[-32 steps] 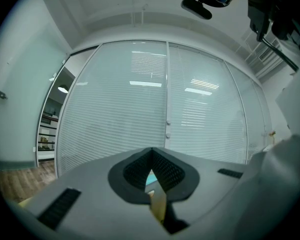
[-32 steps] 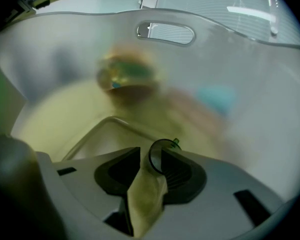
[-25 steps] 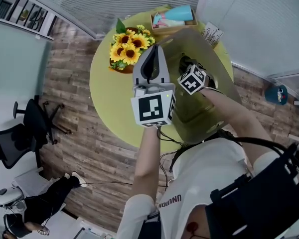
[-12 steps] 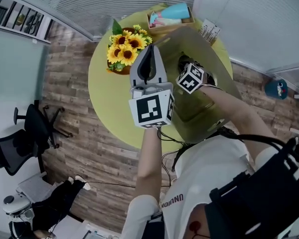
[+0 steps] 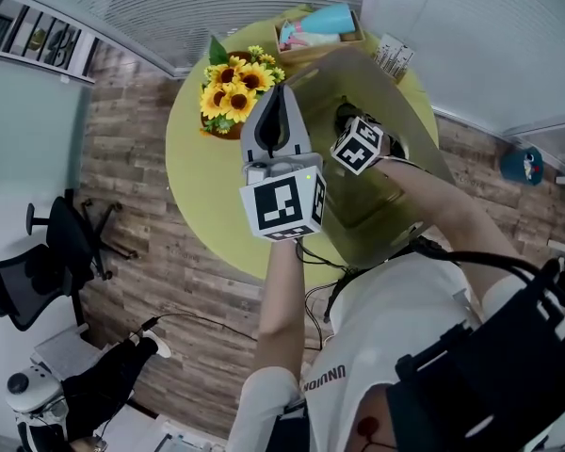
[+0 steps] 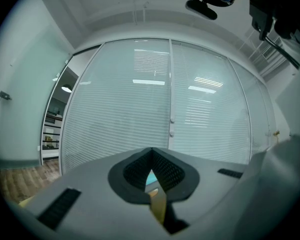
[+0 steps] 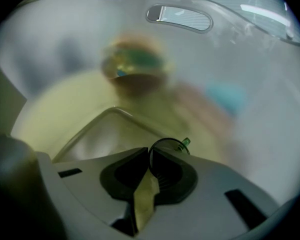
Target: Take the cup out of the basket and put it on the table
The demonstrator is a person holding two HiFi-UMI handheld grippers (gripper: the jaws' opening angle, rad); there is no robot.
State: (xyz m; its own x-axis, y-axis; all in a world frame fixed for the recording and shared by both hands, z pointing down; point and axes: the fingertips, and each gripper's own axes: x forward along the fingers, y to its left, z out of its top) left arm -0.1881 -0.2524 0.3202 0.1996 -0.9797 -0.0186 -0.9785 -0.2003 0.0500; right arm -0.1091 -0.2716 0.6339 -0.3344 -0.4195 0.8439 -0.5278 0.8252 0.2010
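Observation:
In the right gripper view, a dark cup [image 7: 170, 145] with a small green tab lies low inside the translucent basket [image 7: 180, 18]. My right gripper [image 7: 150, 153] is closing, and its pads pinch the cup's rim. From the head view, the right gripper [image 5: 348, 121] reaches down into the basket [image 5: 422, 182], and the cup is hidden there. My left gripper [image 5: 281, 97] hovers shut above the round yellow-green table [image 5: 202, 191], beside the basket. In its own view the left gripper [image 6: 151, 154] holds nothing and points at window blinds.
A pot of sunflowers [image 5: 231, 97] stands at the table's far left. A wooden tray [image 5: 320, 31] with a light blue item sits at the far edge, and a printed card [image 5: 394, 59] lies beside the basket. Office chairs [image 5: 38, 271] stand on the wood floor.
The head view has shifted slightly. Both grippers stay in about the same places, the right one still down in the basket.

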